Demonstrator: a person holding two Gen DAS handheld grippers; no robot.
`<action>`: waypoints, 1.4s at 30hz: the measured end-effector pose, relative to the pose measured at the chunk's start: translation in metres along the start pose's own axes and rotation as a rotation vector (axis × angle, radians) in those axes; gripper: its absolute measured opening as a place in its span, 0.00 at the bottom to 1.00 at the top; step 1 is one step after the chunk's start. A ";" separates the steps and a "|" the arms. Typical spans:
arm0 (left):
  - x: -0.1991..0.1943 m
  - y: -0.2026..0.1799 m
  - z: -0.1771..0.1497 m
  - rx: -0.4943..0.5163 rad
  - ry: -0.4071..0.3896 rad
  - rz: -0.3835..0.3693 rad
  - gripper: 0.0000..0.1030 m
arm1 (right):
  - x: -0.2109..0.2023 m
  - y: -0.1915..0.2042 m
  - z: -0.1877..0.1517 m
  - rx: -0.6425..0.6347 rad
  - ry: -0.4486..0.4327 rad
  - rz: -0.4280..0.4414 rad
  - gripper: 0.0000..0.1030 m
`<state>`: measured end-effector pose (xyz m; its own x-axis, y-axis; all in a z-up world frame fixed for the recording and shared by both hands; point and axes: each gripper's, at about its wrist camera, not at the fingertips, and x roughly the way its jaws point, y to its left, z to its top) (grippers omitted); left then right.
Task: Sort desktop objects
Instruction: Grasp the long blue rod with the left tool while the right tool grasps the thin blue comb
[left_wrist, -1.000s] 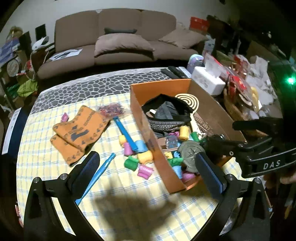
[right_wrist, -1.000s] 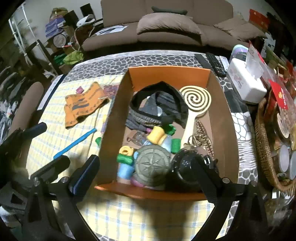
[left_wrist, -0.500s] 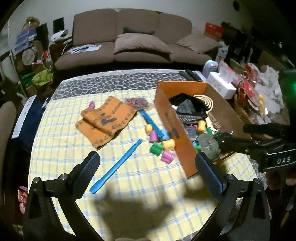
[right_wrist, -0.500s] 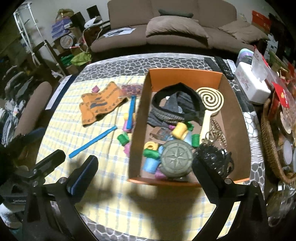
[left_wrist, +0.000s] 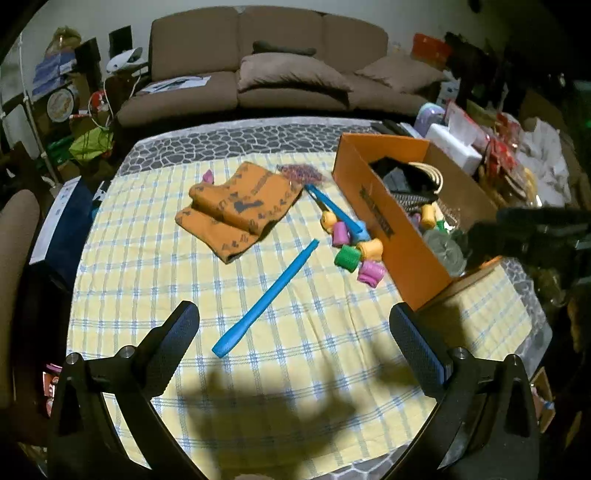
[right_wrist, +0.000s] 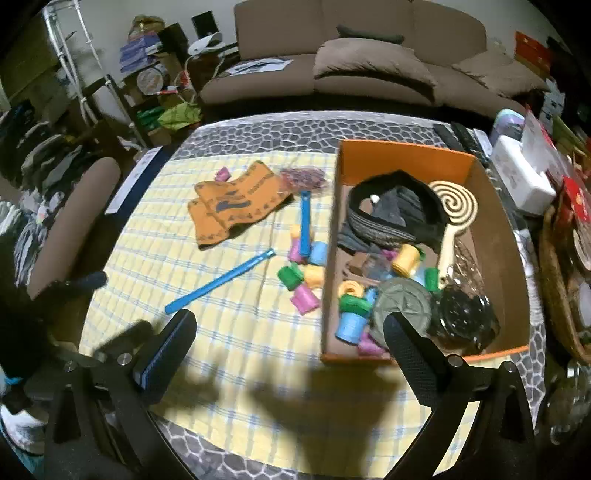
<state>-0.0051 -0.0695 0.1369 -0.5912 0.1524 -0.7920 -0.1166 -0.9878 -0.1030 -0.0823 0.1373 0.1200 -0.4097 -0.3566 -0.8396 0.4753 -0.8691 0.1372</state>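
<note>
Over the checked yellow tablecloth (left_wrist: 147, 258) both grippers hung with nothing in them. At the lower left of the left wrist view, the left gripper (left_wrist: 295, 328) had its jaws spread wide apart above the cloth, its shadow falling below it. Left of centre lay a folded orange cloth (left_wrist: 236, 206) with a small pink piece (left_wrist: 208, 176) just beside its far corner. Nearer the middle a long blue stick (left_wrist: 267, 297) lay slantwise, well apart from a second blue stick (left_wrist: 334, 210) that rested against a loose cluster of coloured rollers (left_wrist: 354, 247), green, pink and yellow, just beside the box wall. Right of them stood the orange cardboard box (right_wrist: 406, 158). It held a dark strap bundle (right_wrist: 395, 214), a spiral-faced wooden paddle (right_wrist: 456, 206), more rollers, a grey-green round disc (right_wrist: 402, 306) and a dark glittery round thing (right_wrist: 465, 321). The right gripper (right_wrist: 290, 330) also stood with jaws wide apart, its right finger before the box's near corner.
</note>
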 end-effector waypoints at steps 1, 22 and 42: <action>0.002 0.001 -0.001 0.002 0.002 -0.003 1.00 | 0.001 0.001 0.002 -0.005 0.000 0.001 1.00; 0.078 0.035 -0.018 0.078 0.078 0.021 0.92 | 0.077 0.029 0.062 -0.109 0.118 0.016 0.55; 0.123 0.048 -0.025 0.211 0.157 0.018 0.53 | 0.192 0.036 0.098 -0.152 0.262 -0.076 0.51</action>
<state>-0.0633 -0.0994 0.0199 -0.4653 0.1117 -0.8781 -0.2810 -0.9593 0.0268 -0.2204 0.0043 0.0158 -0.2430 -0.1745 -0.9542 0.5698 -0.8218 0.0051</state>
